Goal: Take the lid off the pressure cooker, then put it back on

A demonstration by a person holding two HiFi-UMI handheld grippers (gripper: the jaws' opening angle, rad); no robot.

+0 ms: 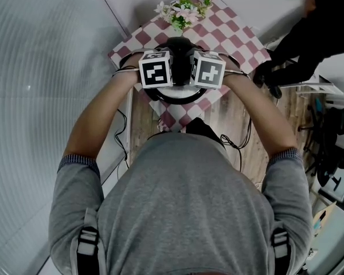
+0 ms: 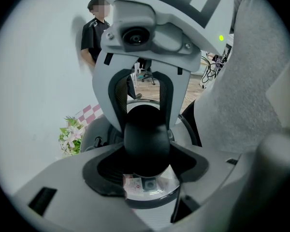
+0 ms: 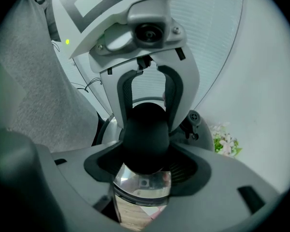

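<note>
Checked table (image 1: pixel 235 33) against wall | lid (image 1: pixel 178 98) at near corner — hand-held grippers (image 2: pixel 146 151) (image 3: pixel 145 151) clamp knob (image 2: pixel 145 129)

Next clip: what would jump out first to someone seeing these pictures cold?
The left gripper and right gripper clamp the same black rounded knob of the shiny steel pressure cooker lid from opposite sides, in the upper middle of the head view. Beneath lies a pink-and-white checkered tablecloth, with a bunch of pale flowers at its far edge.

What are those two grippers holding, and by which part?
The left gripper and the right gripper both clamp the pressure cooker lid by its black knob, one from each side.
</note>
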